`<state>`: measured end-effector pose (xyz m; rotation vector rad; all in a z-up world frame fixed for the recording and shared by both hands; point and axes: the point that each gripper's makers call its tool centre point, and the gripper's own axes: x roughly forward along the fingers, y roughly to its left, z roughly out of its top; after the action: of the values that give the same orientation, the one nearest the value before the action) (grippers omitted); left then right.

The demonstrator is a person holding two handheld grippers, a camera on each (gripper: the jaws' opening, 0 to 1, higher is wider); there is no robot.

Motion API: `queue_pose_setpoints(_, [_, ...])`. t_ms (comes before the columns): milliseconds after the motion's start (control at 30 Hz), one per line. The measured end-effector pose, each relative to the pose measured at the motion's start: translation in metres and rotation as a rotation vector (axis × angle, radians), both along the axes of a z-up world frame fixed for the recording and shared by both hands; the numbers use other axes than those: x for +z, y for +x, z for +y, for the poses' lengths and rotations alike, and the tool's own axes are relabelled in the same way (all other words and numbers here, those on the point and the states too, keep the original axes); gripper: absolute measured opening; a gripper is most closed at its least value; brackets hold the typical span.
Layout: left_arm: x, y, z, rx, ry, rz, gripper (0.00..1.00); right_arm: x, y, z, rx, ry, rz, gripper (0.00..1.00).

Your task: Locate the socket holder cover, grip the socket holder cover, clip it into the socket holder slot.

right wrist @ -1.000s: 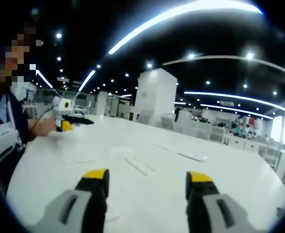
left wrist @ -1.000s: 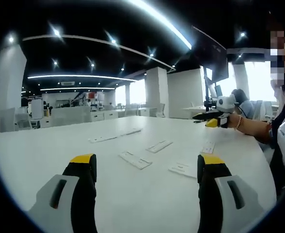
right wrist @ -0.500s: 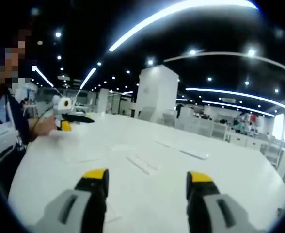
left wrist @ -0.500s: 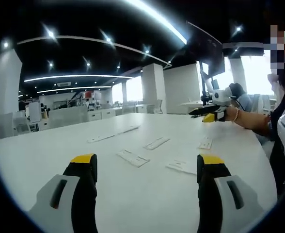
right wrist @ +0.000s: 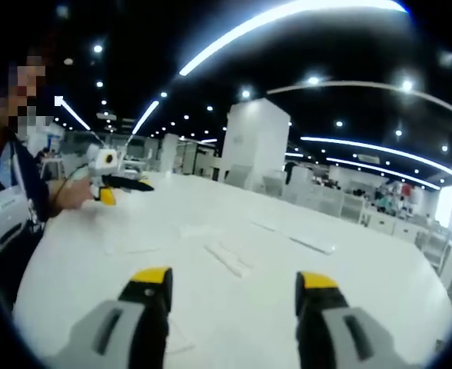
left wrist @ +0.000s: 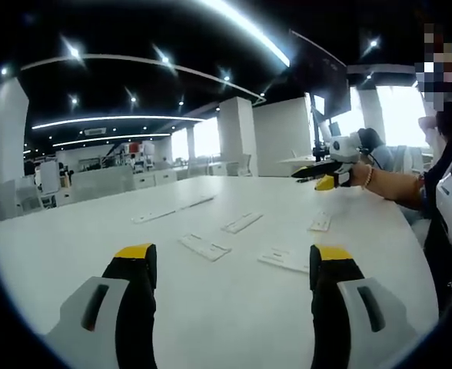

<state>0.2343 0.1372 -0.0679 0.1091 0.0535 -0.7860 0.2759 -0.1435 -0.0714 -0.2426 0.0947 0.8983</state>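
Note:
Several flat white plastic parts lie on the white table [left wrist: 72, 254], and I cannot tell cover from holder. In the left gripper view a short strip [left wrist: 204, 247] lies just ahead, with another piece [left wrist: 284, 259] to its right, a strip [left wrist: 241, 223] behind and a small piece [left wrist: 320, 223] further right. My left gripper [left wrist: 232, 254] is open above the table with nothing between its jaws. My right gripper [right wrist: 234, 278] is open too, short of a long strip [right wrist: 227, 260]. Each gripper shows in the other's view, held in a hand: right gripper [left wrist: 330, 173], left gripper [right wrist: 114, 184].
A long thin strip [left wrist: 172, 210] lies far back on the table, seen again as a strip [right wrist: 303, 242] at the right. The person [left wrist: 445, 207] stands at the table's edge. White pillars and desks fill the room behind.
Both views have drifted slightly with the hands. The parts on the table have not moved and both grippers' jaws stay as wide apart as before.

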Motion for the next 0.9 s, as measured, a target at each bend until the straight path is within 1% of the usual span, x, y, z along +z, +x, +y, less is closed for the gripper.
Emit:
queue_pose_setpoints(133, [0.001,-0.003,-0.003,-0.016,0.0,-0.003,0.8,0.001,-0.001,0.003,0.013,0.008,0.006,0.65])
queue_pose_setpoints(267, [0.0,-0.003,-0.003,-0.023,0.0,-0.002,0.8,-0.002,-0.003,0.005,0.03,-0.034,0.007,0.65])
queue_pose_setpoints(433, [-0.002,-0.003,-0.004,-0.026,0.004,0.007,0.8,0.004,-0.006,0.009,0.057,-0.053,0.007,0.65])
queue_pose_setpoints(500, [-0.002,-0.004,-0.004,-0.029,0.003,0.008,0.8,0.004,-0.007,0.01,0.063,-0.068,0.002,0.65])
queue_pose_setpoints(767, [-0.002,-0.005,-0.006,-0.034,0.004,0.01,0.8,0.003,-0.011,0.015,0.105,-0.14,0.014,0.65])
queue_pose_setpoints(900, [-0.002,-0.006,-0.006,-0.035,0.006,0.01,0.8,0.001,-0.013,0.017,0.135,-0.196,0.023,0.65])
